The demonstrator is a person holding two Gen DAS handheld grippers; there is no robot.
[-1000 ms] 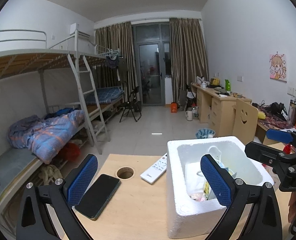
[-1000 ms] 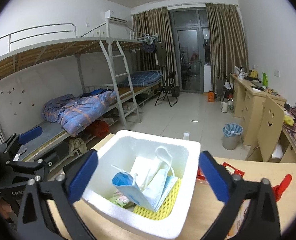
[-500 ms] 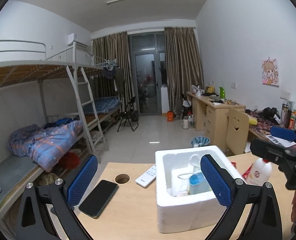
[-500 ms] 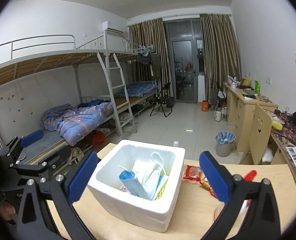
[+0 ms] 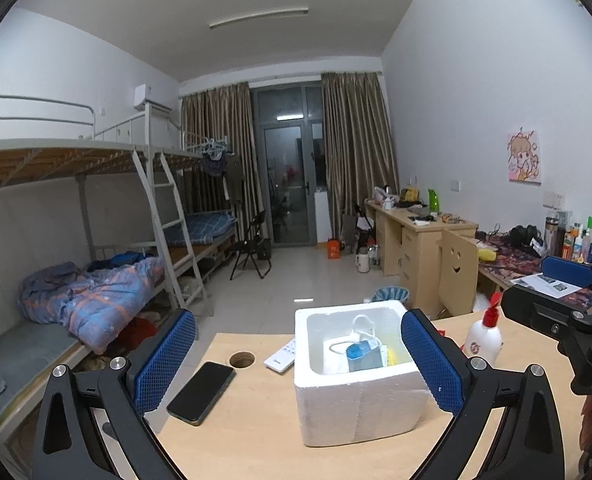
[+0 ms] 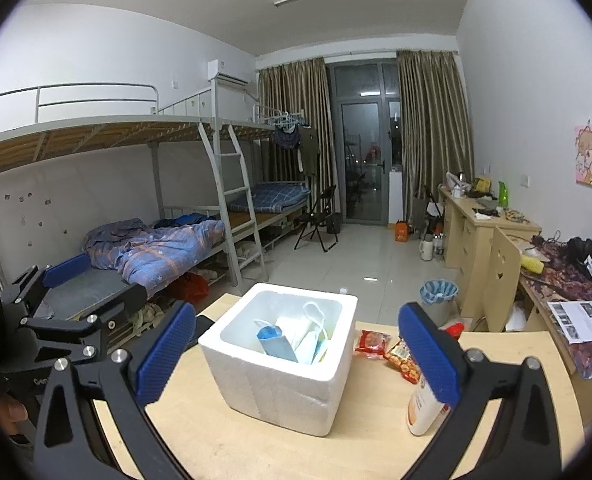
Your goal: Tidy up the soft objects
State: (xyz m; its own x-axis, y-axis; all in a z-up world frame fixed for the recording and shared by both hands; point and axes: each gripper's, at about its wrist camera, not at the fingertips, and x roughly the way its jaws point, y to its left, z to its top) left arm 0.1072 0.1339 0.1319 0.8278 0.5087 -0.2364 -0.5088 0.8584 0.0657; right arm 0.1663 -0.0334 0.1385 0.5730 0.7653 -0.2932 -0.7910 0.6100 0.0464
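A white foam box [image 5: 359,400] stands on the wooden table [image 5: 248,432]; it also shows in the right wrist view [image 6: 280,380]. Inside it lie face masks [image 5: 359,354], one blue and several white [image 6: 296,336], and a bit of yellow foam net [image 5: 391,356]. My left gripper [image 5: 297,364] is open and empty, raised above the table in front of the box. My right gripper [image 6: 296,358] is open and empty, raised to the box's right. Each gripper shows in the other's view, the right one [image 5: 567,304] and the left one [image 6: 68,304].
A black phone [image 5: 202,392], a round cable hole [image 5: 242,359] and a white remote [image 5: 282,356] lie left of the box. A white bottle with red cap [image 5: 483,336] and red snack packets [image 6: 387,348] are to its right. Bunk beds, desks and a chair stand beyond.
Both grippers have pulled back and up from the box, so it looks smaller and farther. Both stay open and empty. The bottle and snack packets have come into view.
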